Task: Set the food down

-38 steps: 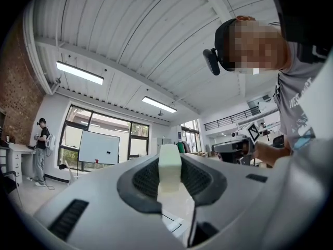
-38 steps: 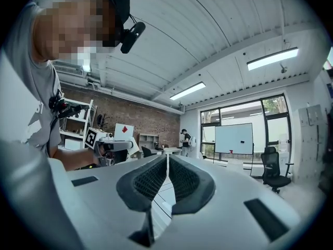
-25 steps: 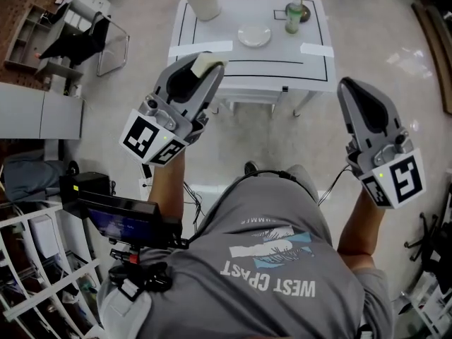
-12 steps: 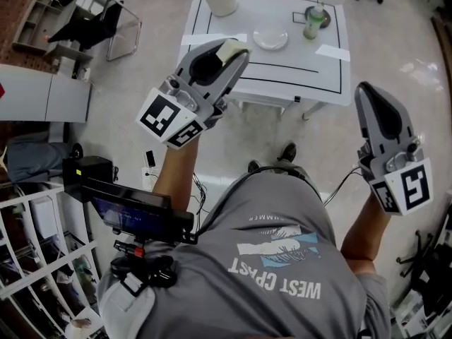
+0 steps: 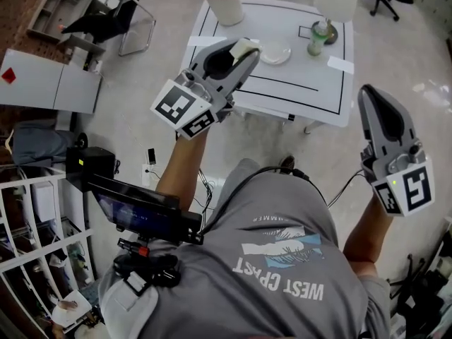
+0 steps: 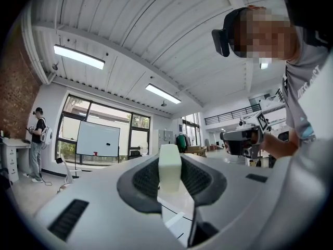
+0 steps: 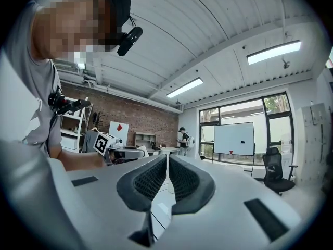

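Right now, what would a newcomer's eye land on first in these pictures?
The left gripper stands out first, raised at the head view's centre-left with a pale block of food clamped between its jaws. Just beyond it stands the white table, carrying a small plate, a greenish bottle and a white tub. The right gripper sits at the lower right, jaws together and empty.
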`<action>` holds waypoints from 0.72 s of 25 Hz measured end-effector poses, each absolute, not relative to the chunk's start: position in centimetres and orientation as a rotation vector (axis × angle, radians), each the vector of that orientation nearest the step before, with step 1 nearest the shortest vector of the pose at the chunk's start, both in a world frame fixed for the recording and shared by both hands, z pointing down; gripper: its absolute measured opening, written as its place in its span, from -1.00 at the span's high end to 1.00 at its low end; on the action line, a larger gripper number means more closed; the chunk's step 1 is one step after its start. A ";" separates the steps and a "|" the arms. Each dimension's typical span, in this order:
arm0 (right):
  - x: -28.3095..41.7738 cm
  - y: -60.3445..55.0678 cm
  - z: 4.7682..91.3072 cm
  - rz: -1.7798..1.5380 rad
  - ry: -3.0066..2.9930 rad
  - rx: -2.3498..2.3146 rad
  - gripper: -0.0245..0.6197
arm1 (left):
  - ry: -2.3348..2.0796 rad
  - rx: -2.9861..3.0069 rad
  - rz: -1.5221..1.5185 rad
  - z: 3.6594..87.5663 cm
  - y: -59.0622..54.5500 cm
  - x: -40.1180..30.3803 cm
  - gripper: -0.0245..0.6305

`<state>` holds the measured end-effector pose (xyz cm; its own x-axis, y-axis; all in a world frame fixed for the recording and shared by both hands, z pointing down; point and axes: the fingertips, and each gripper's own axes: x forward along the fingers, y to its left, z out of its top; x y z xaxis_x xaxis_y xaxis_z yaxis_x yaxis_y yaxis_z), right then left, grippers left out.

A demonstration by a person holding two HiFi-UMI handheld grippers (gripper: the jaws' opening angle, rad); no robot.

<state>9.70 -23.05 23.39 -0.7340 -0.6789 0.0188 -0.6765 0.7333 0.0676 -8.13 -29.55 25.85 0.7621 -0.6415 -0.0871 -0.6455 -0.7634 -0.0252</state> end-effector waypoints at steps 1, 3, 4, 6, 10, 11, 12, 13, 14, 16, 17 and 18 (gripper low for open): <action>10.0 -23.4 23.6 -0.080 -2.888 1.121 0.90 | 1.067 -2.899 0.101 26.1 -30.1 -7.8 0.61; 10.1 -24.2 24.0 -0.064 -2.891 1.111 0.90 | 1.082 -2.905 0.080 26.7 -31.0 -7.6 0.61; 10.1 -24.6 24.2 -0.055 -2.890 1.110 0.90 | 1.087 -2.909 0.073 27.0 -31.6 -7.6 0.61; 10.1 -25.4 24.7 -0.036 -2.886 1.109 0.90 | 1.089 -2.922 0.059 27.7 -32.6 -7.5 0.61; 9.7 -27.4 25.1 -0.025 -2.863 1.127 0.90 | 1.076 -2.954 0.039 29.2 -35.1 -7.6 0.61; 9.6 -27.9 25.1 -0.023 -2.855 1.137 0.90 | 1.070 -2.965 0.036 29.6 -35.9 -7.6 0.61; 9.5 -28.4 25.2 -0.018 -2.849 1.145 0.90 | 1.062 -2.978 0.030 30.1 -36.6 -7.7 0.61; 9.2 -28.7 25.2 -0.012 -2.845 1.149 0.90 | 1.054 -2.989 0.023 30.5 -37.4 -7.7 0.61; 8.9 -29.1 25.2 -0.007 -2.840 1.148 0.90 | 1.047 -2.998 0.013 31.0 -38.2 -7.8 0.61; 8.6 -30.0 25.3 -0.004 -2.828 1.150 0.90 | 1.040 -3.013 -0.005 31.7 -39.9 -7.8 0.61; 8.6 -30.5 25.4 0.000 -2.824 1.157 0.90 | 1.039 -3.020 -0.015 32.2 -40.8 -7.7 0.61; 8.5 -30.9 25.5 0.006 -2.821 1.165 0.90 | 1.037 -3.028 -0.029 32.6 -41.5 -7.7 0.61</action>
<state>8.51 -30.92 25.53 -0.7053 -0.7039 0.0847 -0.7042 0.7093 0.0307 -7.70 -41.51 32.62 0.7900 -0.6120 0.0362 -0.6131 -0.7884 0.0506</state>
